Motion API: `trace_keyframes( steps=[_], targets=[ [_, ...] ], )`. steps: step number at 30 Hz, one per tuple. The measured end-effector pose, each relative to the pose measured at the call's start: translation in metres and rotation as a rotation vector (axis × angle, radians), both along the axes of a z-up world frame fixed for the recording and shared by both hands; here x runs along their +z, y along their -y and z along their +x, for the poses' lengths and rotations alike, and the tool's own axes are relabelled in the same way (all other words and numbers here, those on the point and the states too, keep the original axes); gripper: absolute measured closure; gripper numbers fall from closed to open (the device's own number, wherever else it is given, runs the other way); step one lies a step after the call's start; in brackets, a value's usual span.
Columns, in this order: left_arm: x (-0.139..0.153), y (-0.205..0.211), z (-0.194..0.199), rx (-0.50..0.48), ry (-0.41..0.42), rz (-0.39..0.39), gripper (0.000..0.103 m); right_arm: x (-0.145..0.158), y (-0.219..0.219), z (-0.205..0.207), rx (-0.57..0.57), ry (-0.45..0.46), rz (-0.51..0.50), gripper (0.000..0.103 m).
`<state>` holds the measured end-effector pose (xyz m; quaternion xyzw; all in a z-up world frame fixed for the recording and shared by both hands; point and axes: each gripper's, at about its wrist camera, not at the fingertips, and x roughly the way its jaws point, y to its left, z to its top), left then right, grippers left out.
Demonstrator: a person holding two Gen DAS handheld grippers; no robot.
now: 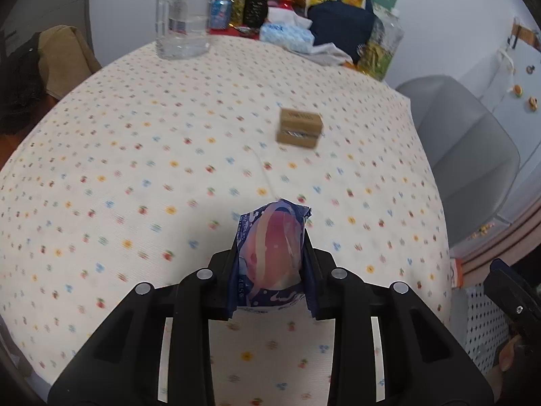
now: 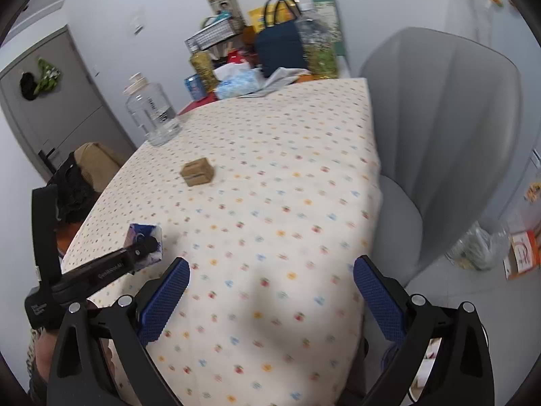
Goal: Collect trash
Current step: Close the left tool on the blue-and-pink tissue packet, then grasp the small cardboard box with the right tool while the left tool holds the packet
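Observation:
A crumpled blue and pink wrapper (image 1: 272, 253) sits squeezed between the fingers of my left gripper (image 1: 272, 264), which is shut on it just above the dotted tablecloth (image 1: 135, 169). The right wrist view shows the same wrapper (image 2: 143, 237) in the left gripper (image 2: 145, 247) at the table's left side. A small brown cardboard box (image 1: 299, 128) lies further back on the table; in the right wrist view the box (image 2: 197, 171) is at centre left. My right gripper (image 2: 270, 301) stands open over the near part of the table, with nothing between its blue pads (image 2: 165, 301).
A clear water jug (image 1: 182, 17) stands at the back left. Tissues, a navy bag (image 1: 341, 23), jars and packets crowd the far edge. A grey chair (image 2: 439, 135) stands to the right of the table. A plastic bag (image 2: 476, 247) lies on the floor beside it.

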<state>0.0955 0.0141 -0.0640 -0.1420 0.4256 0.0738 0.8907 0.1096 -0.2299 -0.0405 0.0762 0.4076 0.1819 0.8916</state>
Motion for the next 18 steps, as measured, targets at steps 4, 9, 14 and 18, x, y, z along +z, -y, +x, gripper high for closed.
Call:
trace_keyframes(
  steps=[4, 9, 14, 18],
  targets=[
    [0.011, -0.028, -0.003, 0.061, 0.035, 0.002, 0.073, 0.008, -0.023, 0.013, 0.040, 0.007, -0.011, 0.008],
    [0.018, -0.061, -0.007, 0.130, 0.075, 0.017, 0.073, 0.014, -0.057, 0.030, 0.088, 0.003, -0.039, 0.008],
    [0.018, -0.084, -0.009, 0.167, 0.095, 0.011, 0.073, 0.014, -0.097, 0.044, 0.135, 0.000, -0.081, 0.008],
    [0.013, -0.107, -0.009, 0.207, 0.100, 0.000, 0.073, 0.007, -0.125, 0.057, 0.161, -0.021, -0.109, 0.008]
  ],
)
